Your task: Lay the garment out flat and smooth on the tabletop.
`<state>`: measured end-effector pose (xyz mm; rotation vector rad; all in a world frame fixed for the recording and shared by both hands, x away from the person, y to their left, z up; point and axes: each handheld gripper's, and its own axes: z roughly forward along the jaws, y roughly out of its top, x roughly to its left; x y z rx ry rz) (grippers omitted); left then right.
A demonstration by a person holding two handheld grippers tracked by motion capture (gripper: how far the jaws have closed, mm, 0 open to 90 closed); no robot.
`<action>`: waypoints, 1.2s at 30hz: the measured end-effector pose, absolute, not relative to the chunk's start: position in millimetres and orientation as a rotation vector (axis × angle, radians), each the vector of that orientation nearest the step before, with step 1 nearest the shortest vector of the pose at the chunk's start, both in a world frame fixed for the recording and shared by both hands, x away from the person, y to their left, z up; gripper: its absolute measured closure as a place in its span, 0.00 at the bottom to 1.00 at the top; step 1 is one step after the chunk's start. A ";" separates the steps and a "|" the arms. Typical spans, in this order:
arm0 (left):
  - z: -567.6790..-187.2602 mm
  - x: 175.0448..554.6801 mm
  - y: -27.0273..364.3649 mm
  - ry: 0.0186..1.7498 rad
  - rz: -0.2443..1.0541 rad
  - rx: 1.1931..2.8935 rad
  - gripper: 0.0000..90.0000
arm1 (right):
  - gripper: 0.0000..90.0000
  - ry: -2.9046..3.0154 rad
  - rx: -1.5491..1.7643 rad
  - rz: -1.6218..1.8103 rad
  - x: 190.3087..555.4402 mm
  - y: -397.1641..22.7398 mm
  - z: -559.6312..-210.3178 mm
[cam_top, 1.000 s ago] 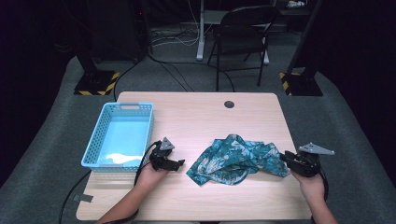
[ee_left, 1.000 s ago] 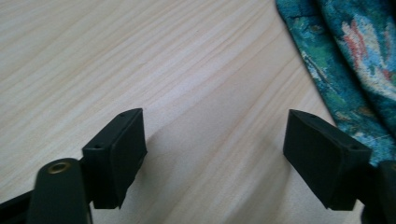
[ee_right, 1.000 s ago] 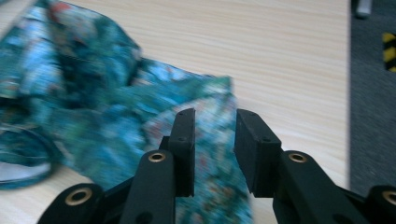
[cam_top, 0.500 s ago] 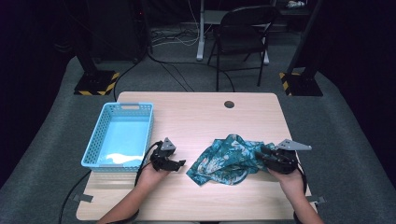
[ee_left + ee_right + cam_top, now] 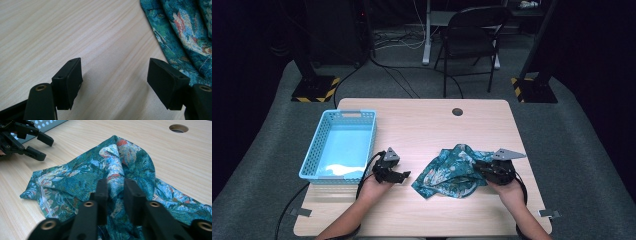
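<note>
The patterned teal cloth [image 5: 452,171] lay crumpled in the lower middle of the high view, on the pale wooden table [image 5: 422,125], to the right of the blue basket [image 5: 343,145]. The right gripper [image 5: 482,169] had just been closing, and in its own view the jaws pinched a raised ridge of the cloth [image 5: 117,177] between them. The left gripper [image 5: 401,176] sat at the lower centre-left of the high view with its jaws spread wide over bare wood, nothing between them; the cloth's edge [image 5: 175,35] showed at the upper right of the left gripper view, just beside one jaw.

To do this step well, I would judge that the right grip needs to bite deep enough into the fold that the thin fabric does not slide out when lifted, while the left reaches for the near edge to spread or fold it.

The cloth looked soft, thin and limp, printed in green, blue and red blotches. The basket was rigid plastic with perforated walls. The table had a smooth grain and a round hole [image 5: 457,111] near its upper edge.
</note>
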<state>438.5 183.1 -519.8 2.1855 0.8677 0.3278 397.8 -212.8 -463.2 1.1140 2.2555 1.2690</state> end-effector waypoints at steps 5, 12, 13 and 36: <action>-518.0 436.5 179.6 0.853 0.319 2.185 0.31 | 0.98 2.259 1.082 1.258 396.3 -212.9 -462.0; -510.0 432.5 172.3 0.816 0.305 2.168 0.31 | 0.98 2.214 1.072 1.276 391.2 -221.8 -454.1; -509.1 431.9 170.8 0.813 0.307 2.169 0.31 | 0.98 2.200 1.074 1.279 390.2 -225.2 -451.9; -492.3 435.1 129.4 0.715 0.238 2.202 0.33 | 0.98 1.982 1.376 1.180 380.0 -334.6 -458.9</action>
